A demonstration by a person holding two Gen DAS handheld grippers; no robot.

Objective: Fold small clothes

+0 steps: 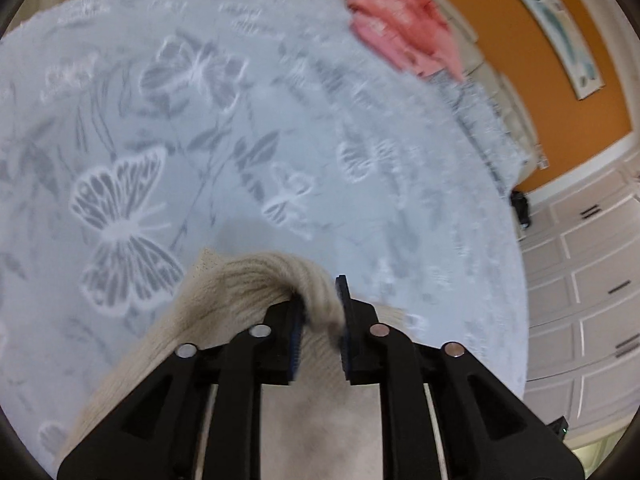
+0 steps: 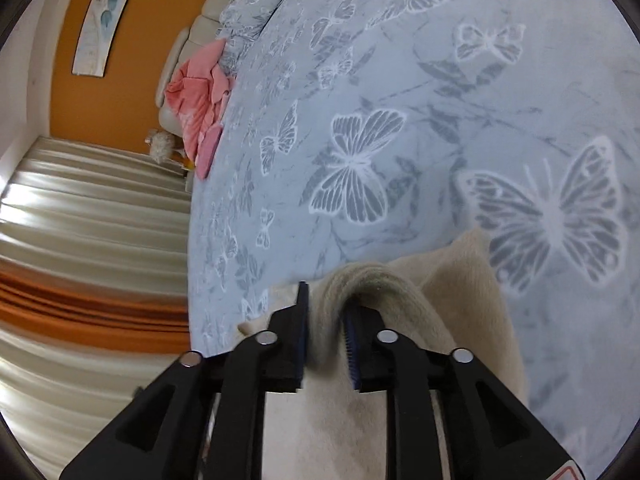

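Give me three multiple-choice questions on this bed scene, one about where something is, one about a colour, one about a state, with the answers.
1. Where does the pink garment lie?
A) between the jaws
B) at the far edge of the bedspread
C) on the floor

2. What colour is the knit garment between the jaws?
A) cream
B) navy
C) green

3. How is the pink garment lying?
A) folded flat
B) on a hanger
C) crumpled in a heap

Answers:
1 B, it sits at the butterfly-print cover's far edge.
2 A, cream ribbed fabric shows in both wrist views.
3 C, it is bunched with loose folds.
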